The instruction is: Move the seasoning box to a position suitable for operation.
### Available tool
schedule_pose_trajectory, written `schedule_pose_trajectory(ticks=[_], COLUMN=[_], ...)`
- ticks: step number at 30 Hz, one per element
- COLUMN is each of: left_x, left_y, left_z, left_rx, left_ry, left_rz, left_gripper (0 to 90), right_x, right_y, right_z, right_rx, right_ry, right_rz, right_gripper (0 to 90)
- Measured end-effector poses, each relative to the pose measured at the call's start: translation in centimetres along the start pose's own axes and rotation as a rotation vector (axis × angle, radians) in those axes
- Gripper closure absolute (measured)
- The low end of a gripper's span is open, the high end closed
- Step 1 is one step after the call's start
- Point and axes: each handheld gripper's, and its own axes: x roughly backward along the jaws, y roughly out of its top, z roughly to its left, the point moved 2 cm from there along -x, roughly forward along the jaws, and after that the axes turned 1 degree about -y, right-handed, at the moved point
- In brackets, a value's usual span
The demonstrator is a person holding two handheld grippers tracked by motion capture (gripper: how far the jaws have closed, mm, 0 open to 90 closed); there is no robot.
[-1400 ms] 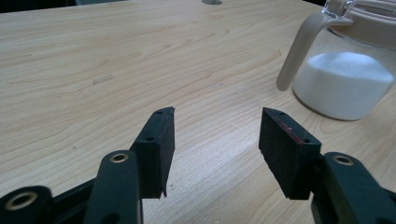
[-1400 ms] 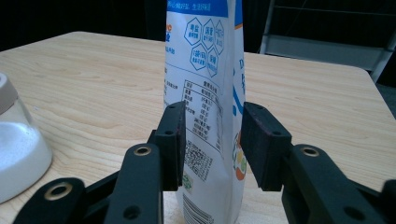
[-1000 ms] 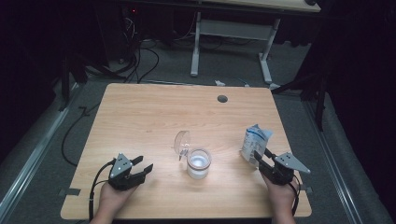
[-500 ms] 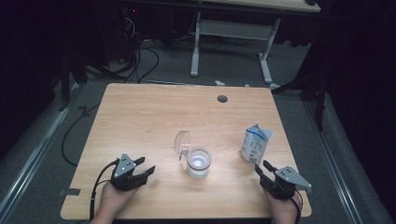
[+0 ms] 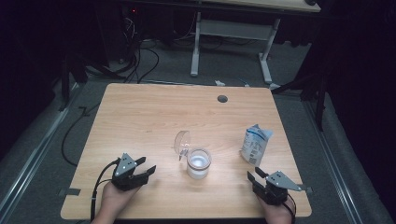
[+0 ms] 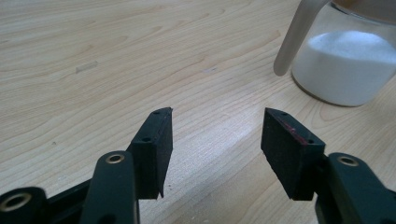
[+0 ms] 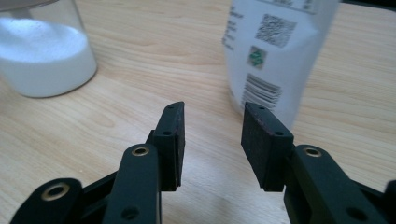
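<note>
Near the table's front edge — left gripper (image 5: 148,170) and right gripper (image 5: 253,176), both spread, empty.

A dim lab or recording workspace, not a home. A light wooden table (image 5: 154,112) with a round cable hole (image 5: 222,98) stands on grey carpeted floor (image 5: 42,154), and only the tabletop is lit. Black cables (image 5: 140,65) lie tangled on the floor behind it, near dark equipment with a small red indicator light (image 5: 134,10). A second desk with a white metal frame (image 5: 233,32) stands farther back. Strips of grey tape (image 5: 69,192) mark the floor beside the table.
</note>
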Motion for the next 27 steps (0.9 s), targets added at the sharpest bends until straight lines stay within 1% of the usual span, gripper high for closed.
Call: schedule_pose_trajectory(ticks=[3,8,11,17,19,23,27], left_x=[-0.1,-0.2,-0.3,-0.4,-0.4,-0.5,-0.5], left_y=[0.0,0.1,0.1,0.2,0.3,0.3,0.3], left_z=[0.0,-0.1,-0.1,-0.1,-0.1,-0.1,-0.2], left_rx=[0.003,0.001,0.003,0.013,0.026,0.026,0.025], left_ry=[0.000,-0.005,-0.010,-0.003,-0.006,0.010,0.006], left_rz=[0.004,0.011,0.014,0.021,0.021,0.020,0.017], left_gripper=[44.4,44.9,44.9,43.9,44.0,44.9,47.1], right_x=[-0.4,-1.1,-1.5,-2.2,-2.4,-3.1,-4.1], right_y=[0.1,0.6,0.9,2.0,2.6,3.7,4.7], right_z=[0.5,1.7,2.3,3.4,3.7,4.5,5.0], right_rx=[-0.001,0.038,0.045,0.058,0.066,0.084,0.075], right_ry=[0.017,0.045,0.060,0.083,0.077,0.062,0.059], right_rz=[0.009,0.017,0.021,0.023,0.021,0.020,0.017], right_gripper=[60.4,61.4,62.7,63.8,65.4,69.8,73.9])
